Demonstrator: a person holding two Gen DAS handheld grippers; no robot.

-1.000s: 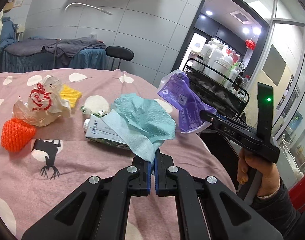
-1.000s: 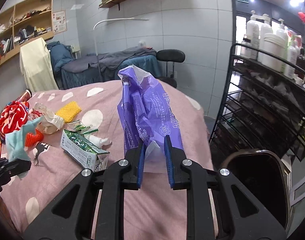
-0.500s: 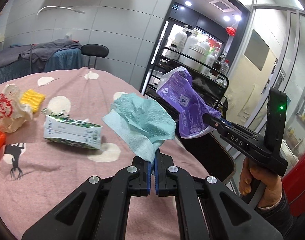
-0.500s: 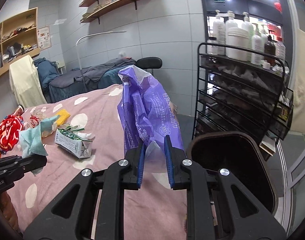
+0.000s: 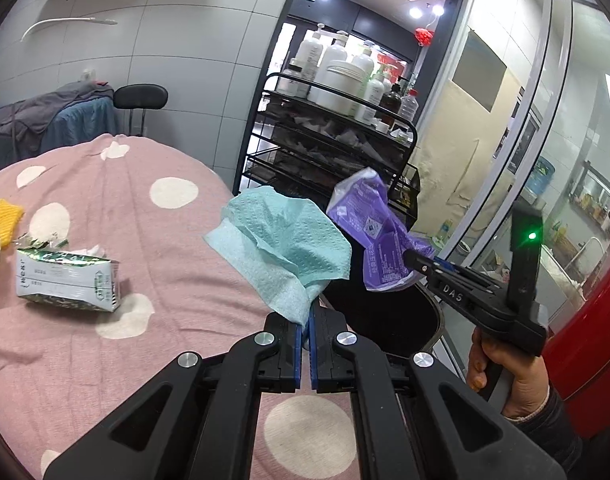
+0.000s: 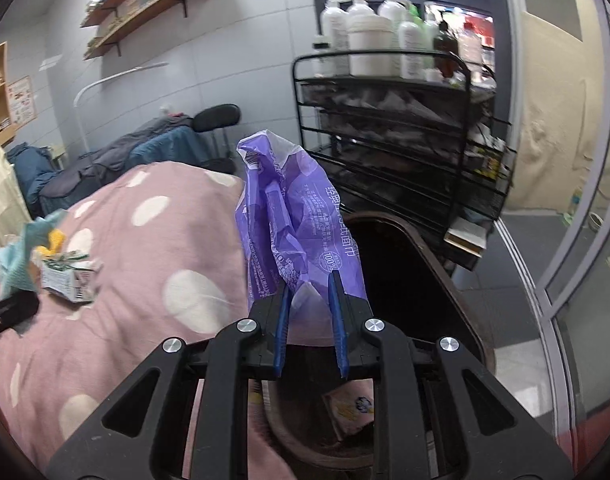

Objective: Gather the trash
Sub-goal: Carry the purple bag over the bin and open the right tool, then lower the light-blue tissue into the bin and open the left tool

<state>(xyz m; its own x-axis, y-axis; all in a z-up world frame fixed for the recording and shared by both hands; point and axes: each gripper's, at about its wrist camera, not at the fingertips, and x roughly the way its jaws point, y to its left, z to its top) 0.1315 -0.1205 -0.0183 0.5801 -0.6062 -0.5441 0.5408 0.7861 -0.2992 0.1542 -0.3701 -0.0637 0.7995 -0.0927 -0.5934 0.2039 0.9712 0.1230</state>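
Note:
My left gripper (image 5: 305,320) is shut on a teal paper towel (image 5: 283,250) and holds it up near the bed's right edge. My right gripper (image 6: 309,300) is shut on a crumpled purple plastic wrapper (image 6: 295,220), held over the dark trash bin (image 6: 445,280) beside the bed. The right gripper and wrapper (image 5: 379,240) also show in the left wrist view, above the bin (image 5: 389,320). A green and white carton (image 5: 67,284) lies on the pink spotted bedspread (image 5: 177,248).
A black wire rack (image 6: 405,140) with white bottles stands behind the bin. A yellow knitted piece (image 5: 1,216) lies at the bed's left. A stool (image 5: 141,98) and a covered bed stand at the back. A glass partition (image 6: 577,240) is to the right.
Both grippers have swung right, from over the bed toward the bin, still holding the towel and the wrapper. The right gripper's wrapper now hangs over the bin's opening.

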